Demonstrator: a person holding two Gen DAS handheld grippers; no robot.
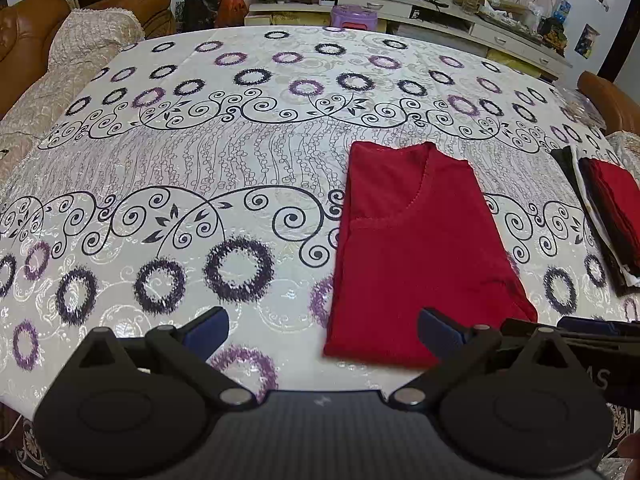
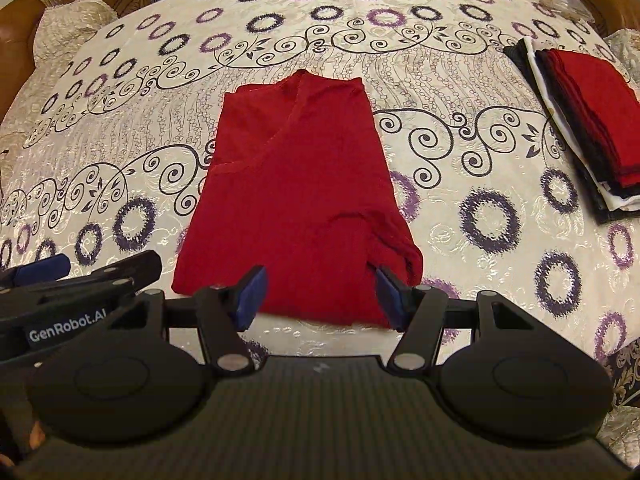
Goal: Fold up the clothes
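— Red knit V-neck top [image 2: 296, 200] lies folded into a long panel at the centre of the right wrist view, neckline toward the top of the frame, hem toward the bottom. Where are the tools?

— Right tool [image 2: 320, 296] sits low at the bottom centre, level with the tabletop [image 2: 460, 152], its blue pads [image 2: 252, 296] spread wide. They bracket the hem of the top; the right-hand pad is just beside a rumpled corner of the fabric, and I cannot tell whether it touches.

— And the other one?

— Left tool [image 1: 322, 332] is at the bottom of its own view, fingers apart too, nothing between them. Only its right pad overlaps the lower left corner of the red top [image 1: 416, 248]; the left pad is over bare patterned cloth. In the right wrist view it shows at the lower left edge, just beside the right tool.

— Room to move?

— Plenty on the left half of the frame: the white cloth with purple and black rings is bare there. At the right edge lies a stack of folded clothes [image 2: 580, 120], red on top, black and white layers beneath, well apart from the top. Brown sofa arms [image 1: 28, 32] rise at the upper left, beyond the tabletop's edge.

— Any writing?

— "GenRobot.AI" in white on the left tool's body [image 2: 66, 332], lower left of the right wrist view.
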